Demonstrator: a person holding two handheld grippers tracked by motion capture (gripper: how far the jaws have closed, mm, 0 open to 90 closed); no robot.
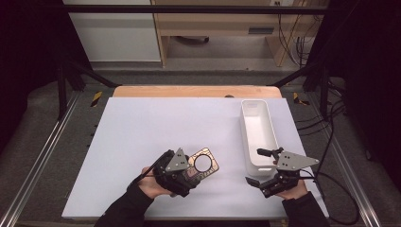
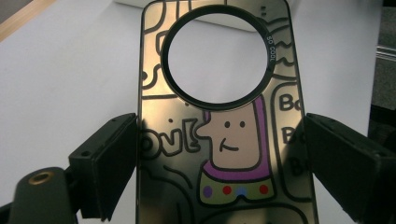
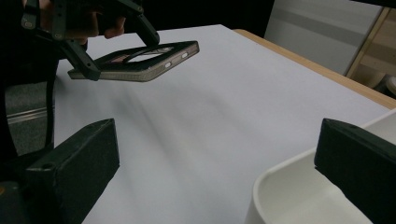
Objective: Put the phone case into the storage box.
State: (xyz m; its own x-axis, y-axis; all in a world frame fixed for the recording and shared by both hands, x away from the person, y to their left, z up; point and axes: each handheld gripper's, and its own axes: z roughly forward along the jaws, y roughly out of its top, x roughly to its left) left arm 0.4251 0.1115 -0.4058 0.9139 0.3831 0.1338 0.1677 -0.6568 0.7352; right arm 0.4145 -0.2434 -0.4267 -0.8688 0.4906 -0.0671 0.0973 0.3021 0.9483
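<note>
1. Phone case point(image 1: 204, 163): flat, rectangular, dark glossy face with a large round cut-out near its far end and cartoon line drawings, among them a figure with a purple hood and a row of coloured dots. Side buttons are visible along one edge in the right gripper view point(image 3: 140, 63). It is held clear above the surface, roughly level, to the left of the white bin and nearer the person than the bin's far end.
2. Left tongs point(image 1: 191, 171): clenched on the phone case, one jaw against each long edge at its near end, as the left gripper view point(image 2: 224, 140) shows. A hand point(image 1: 153, 182) in a dark sleeve holds the tool. Position: left of the white bin, near the front of the surface.
3. Right tongs point(image 1: 262, 166): released, jaws wide apart, nothing between them. Position: just at the near end of the white bin, one jaw over its rim in the right gripper view.
4. White bin point(image 1: 246, 124): long, narrow, rounded corners, resting on the surface at its right side, lengthwise front to back.
5. Surface point(image 1: 142, 132): white sheet over a wooden top.
</note>
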